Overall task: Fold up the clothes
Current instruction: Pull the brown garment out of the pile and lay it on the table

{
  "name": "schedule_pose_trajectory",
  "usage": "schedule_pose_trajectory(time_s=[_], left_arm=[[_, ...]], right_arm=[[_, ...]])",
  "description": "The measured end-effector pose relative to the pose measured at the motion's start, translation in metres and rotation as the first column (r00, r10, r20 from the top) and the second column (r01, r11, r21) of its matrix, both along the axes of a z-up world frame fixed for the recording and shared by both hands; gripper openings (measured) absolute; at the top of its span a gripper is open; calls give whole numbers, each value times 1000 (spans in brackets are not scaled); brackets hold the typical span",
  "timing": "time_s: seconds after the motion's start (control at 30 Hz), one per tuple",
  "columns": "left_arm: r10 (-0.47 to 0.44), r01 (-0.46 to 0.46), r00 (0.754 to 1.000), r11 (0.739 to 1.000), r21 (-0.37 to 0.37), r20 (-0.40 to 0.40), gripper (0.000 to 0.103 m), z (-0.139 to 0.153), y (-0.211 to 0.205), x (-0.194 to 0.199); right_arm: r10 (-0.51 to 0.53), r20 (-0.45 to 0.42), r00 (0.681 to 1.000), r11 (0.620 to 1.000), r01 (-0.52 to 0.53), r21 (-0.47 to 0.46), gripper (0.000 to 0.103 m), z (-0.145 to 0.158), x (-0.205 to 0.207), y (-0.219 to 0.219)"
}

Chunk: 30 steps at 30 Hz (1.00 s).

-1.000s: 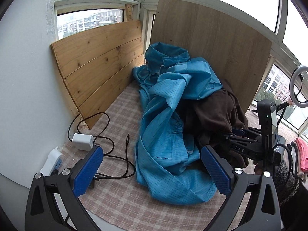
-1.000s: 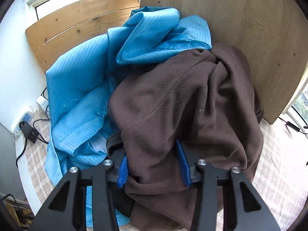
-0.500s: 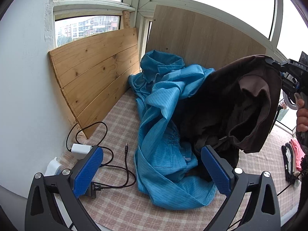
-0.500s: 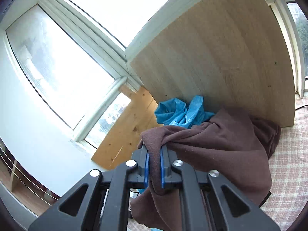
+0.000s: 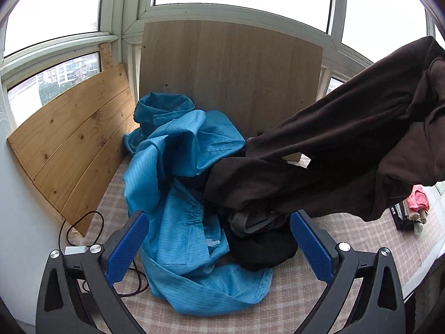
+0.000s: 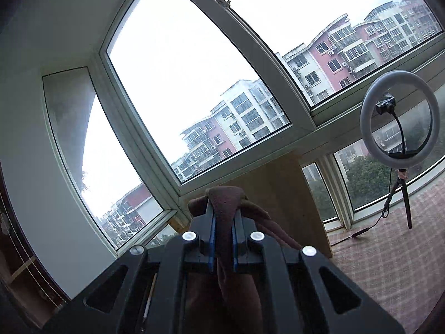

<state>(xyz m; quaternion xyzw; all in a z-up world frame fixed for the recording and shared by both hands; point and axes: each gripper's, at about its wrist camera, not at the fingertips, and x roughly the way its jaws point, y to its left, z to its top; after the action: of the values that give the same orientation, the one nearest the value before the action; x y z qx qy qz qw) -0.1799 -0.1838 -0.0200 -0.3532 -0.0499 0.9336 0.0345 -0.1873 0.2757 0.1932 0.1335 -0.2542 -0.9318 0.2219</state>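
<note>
Right now the right gripper (image 6: pixel 223 232) pinches the brown garment (image 5: pixel 347 150), hoisting it at frame right clear of the blue jacket (image 5: pixel 180 194); left gripper (image 5: pixel 219 247) spread wide, holding nothing, frame bottom.

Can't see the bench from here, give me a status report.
Right gripper shut on brown garment, lifted. Left gripper open, empty. Garment's lower end on blue garment.

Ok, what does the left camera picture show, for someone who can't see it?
A brown garment stretches up to the right off a pile holding a crumpled blue striped shirt on a checked cloth. The left gripper, fingers wide apart, hovers in front.
</note>
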Motion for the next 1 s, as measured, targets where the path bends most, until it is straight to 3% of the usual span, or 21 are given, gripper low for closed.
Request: schedule_pose_trajectory(time_s=[0.13, 0.23, 0.33, 0.4, 0.47, 0.53, 0.6, 0.63, 0.67, 0.73, 0.8, 0.9, 1.0], left_arm=[[-107, 107, 994, 994, -2, 5, 102, -2, 43, -6], [-157, 157, 988, 988, -2, 4, 102, -3, 72, -5], [-184, 184, 983, 983, -10, 1, 102, -4, 98, -1], [-188, 188, 982, 982, -26, 9, 102, -10, 114, 1], [-176, 178, 983, 983, -37, 41, 102, -20, 128, 1], [-157, 161, 984, 986, -49, 79, 102, -33, 140, 4], [-139, 148, 983, 987, -64, 122, 102, -47, 153, 11], [-132, 142, 981, 988, -64, 145, 102, -55, 159, 14], [-124, 136, 978, 989, -65, 167, 102, -64, 166, 17], [-109, 125, 971, 990, -66, 211, 102, -81, 178, 23], [-95, 112, 961, 992, -53, 259, 102, -98, 190, 29], [-112, 99, 945, 993, 57, 308, 102, -121, 212, 31], [-132, 99, 938, 988, 119, 321, 102, -138, 237, 24]], right_arm=[[-124, -62, 990, 991, 126, 37, 8, 35, 50, 45], [-156, -35, 987, 984, 158, 87, 8, 34, 64, 50], [-175, 60, 983, 974, 164, 157, 8, 3, 45, 50], [-158, 190, 969, 971, 118, 206, 8, -37, 10, 49], [-153, 363, 919, 950, 35, 311, 15, -91, -39, 43], [-153, 520, 840, 920, -71, 386, 17, -146, -82, 47], [-132, 638, 759, 928, -132, 349, 17, -190, -106, 67], [-109, 668, 736, 932, -157, 325, 17, -203, -112, 79], [-93, 671, 735, 925, -185, 331, 17, -209, -115, 88], [-83, 647, 758, 887, -239, 394, 24, -214, -118, 104], [-91, 624, 776, 822, -295, 487, 45, -217, -126, 111], [-85, 598, 797, 701, -379, 604, 47, -223, -140, 114], [62, 652, 756, 661, -520, 540, 64, -242, -161, 99]])
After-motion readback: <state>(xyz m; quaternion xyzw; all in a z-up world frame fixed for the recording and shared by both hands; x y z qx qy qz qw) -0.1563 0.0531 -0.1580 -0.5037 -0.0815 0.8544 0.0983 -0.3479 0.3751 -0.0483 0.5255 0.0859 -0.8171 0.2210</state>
